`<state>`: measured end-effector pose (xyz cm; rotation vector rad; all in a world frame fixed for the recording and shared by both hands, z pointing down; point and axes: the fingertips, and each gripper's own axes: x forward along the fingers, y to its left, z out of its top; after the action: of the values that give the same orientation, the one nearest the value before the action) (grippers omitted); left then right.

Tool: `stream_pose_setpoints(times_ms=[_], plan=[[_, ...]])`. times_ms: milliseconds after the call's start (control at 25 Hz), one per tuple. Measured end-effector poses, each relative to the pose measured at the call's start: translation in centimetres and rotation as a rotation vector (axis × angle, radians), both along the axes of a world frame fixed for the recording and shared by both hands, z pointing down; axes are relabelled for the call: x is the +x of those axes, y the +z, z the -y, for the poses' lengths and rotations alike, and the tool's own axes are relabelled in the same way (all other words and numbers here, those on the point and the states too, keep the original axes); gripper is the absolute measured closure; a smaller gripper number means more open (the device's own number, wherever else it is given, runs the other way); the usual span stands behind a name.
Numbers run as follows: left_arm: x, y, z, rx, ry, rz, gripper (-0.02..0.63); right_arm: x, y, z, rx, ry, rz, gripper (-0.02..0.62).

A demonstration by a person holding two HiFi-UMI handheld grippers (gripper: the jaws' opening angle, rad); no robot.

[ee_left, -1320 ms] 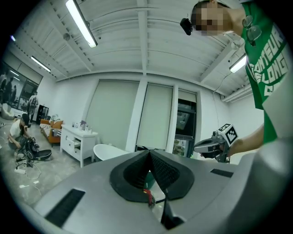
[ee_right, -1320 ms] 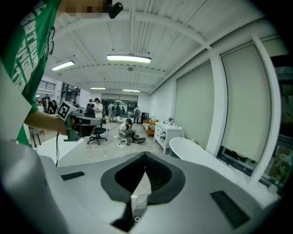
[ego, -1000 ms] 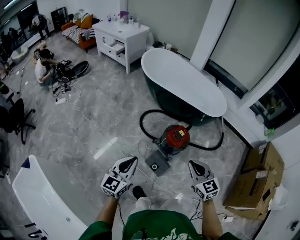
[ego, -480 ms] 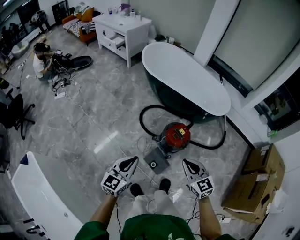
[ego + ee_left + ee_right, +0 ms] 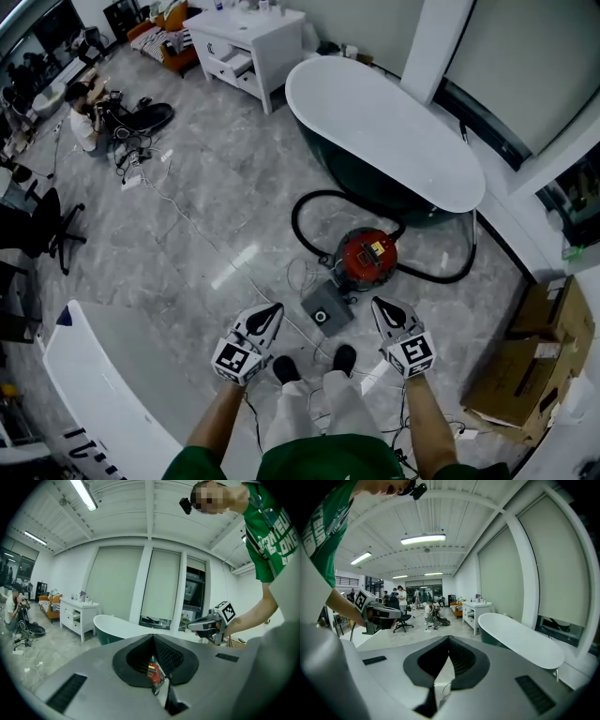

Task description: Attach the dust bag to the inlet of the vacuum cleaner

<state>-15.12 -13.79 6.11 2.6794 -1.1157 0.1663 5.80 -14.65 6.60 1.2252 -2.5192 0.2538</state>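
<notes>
Both grippers lower, nearer floor items. Left gripper, right gripper: fingers clenched, empty. Dust bag flat on floor, just beside vacuum cleaner. Likely light, floppy; grasp stiff collar edge.

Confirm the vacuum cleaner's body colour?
Red vacuum cleaner; shows best in the head view.

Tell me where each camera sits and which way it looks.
Head view: on the person's head, looking steeply down at the vacuum cleaner, dust bag and bathtub; shows left gripper, right gripper and shoes.
Left gripper view: rides the left gripper, faces along its shut jaws toward the bathtub; shows the right gripper.
Right gripper view: rides the right gripper, faces along its shut jaws across the room; shows the left gripper.
Shared: all three see the bathtub.
</notes>
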Motion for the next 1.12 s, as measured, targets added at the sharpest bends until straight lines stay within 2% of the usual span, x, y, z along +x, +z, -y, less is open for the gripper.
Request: stream_pose_setpoints(times_ms=[280,600,1120], plan=[[0.9,5.1,0.7,-0.019,0.019,0.014,0.603,0.0,4.8,0.6,-0.009,-0.017,-0.011,0.588],[0.4,12.8,1.6,-0.048,0.015,-0.019,0.603,-1.2,12.8,1.0,-0.029,-0.005,-0.009,0.588],[3.0,27.1,1.0,-0.122,0.109,-0.017,0.603,-1.0,26.7,0.8,-0.106,0.004,-0.011,0.588]])
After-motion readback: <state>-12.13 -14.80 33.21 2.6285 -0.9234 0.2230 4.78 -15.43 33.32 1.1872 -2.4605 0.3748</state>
